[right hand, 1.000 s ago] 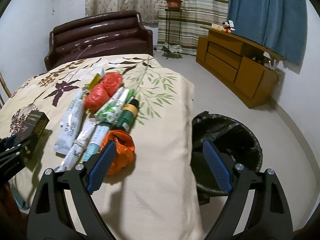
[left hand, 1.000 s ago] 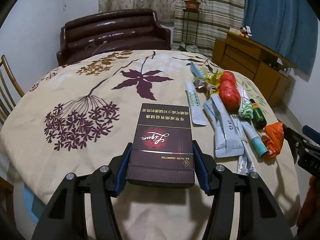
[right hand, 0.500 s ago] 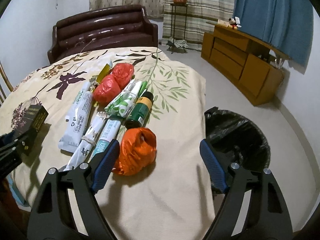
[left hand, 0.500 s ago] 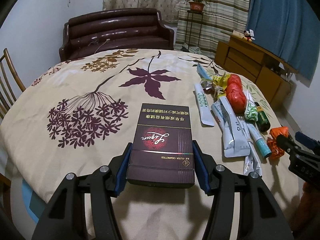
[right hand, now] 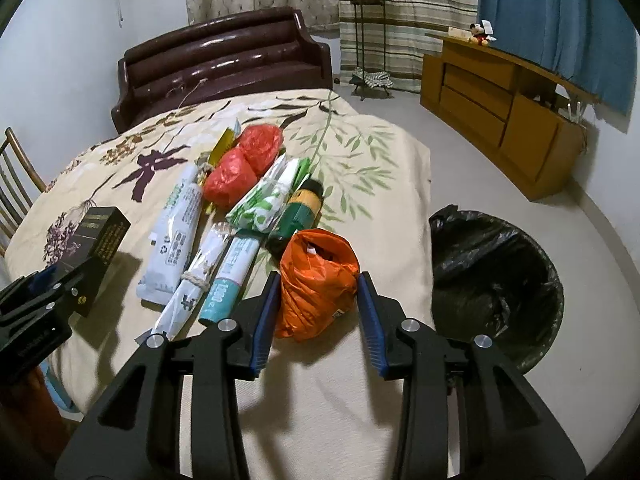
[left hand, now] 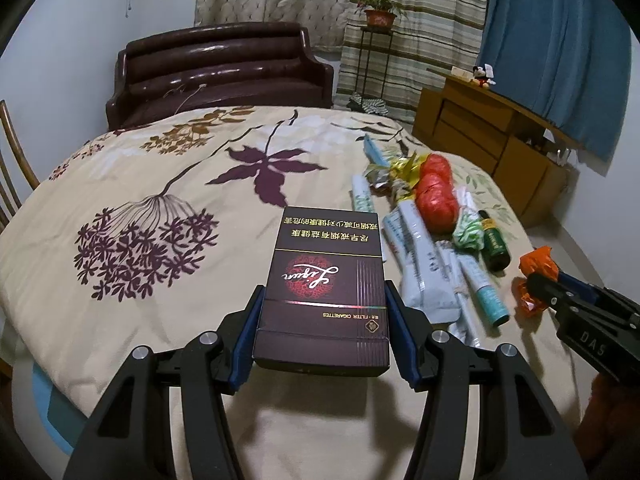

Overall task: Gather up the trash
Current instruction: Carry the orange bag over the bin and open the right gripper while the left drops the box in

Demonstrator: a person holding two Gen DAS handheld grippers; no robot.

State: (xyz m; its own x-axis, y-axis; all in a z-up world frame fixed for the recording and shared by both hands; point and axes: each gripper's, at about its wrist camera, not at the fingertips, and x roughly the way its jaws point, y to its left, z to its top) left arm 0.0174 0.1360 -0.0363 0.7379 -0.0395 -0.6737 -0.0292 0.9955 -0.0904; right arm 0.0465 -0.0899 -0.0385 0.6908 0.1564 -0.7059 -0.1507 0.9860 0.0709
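We hold the cigarette carton [left hand: 322,292] clamped between the blue pads of our left gripper [left hand: 322,328], lifted above the floral tablecloth [left hand: 160,184]; in the right view its shadow falls on the cloth beneath it. To its left the cloth lies bare all the way to the table's rim, with a wooden chair [left hand: 12,168] just beyond that edge.

Our right gripper [right hand: 318,312] sits low over the near right corner of the table, its fingers apart and straddling the crumpled orange bag [right hand: 316,284]. The left pad touches the bag's side; whether the right pad touches we cannot tell.

Just beyond the bag lies the rest of the trash in a tight row: a green bottle [right hand: 300,208], a green-and-white wrapper [right hand: 272,196], two red bags [right hand: 244,164], a white tube [right hand: 176,236] and a teal-tipped roll [right hand: 230,276].

The table edge drops off just right of the orange bag. Below it on the grey floor stands the black-lined bin [right hand: 496,280], mouth open, with open floor between it and the wooden cabinet [right hand: 500,108].
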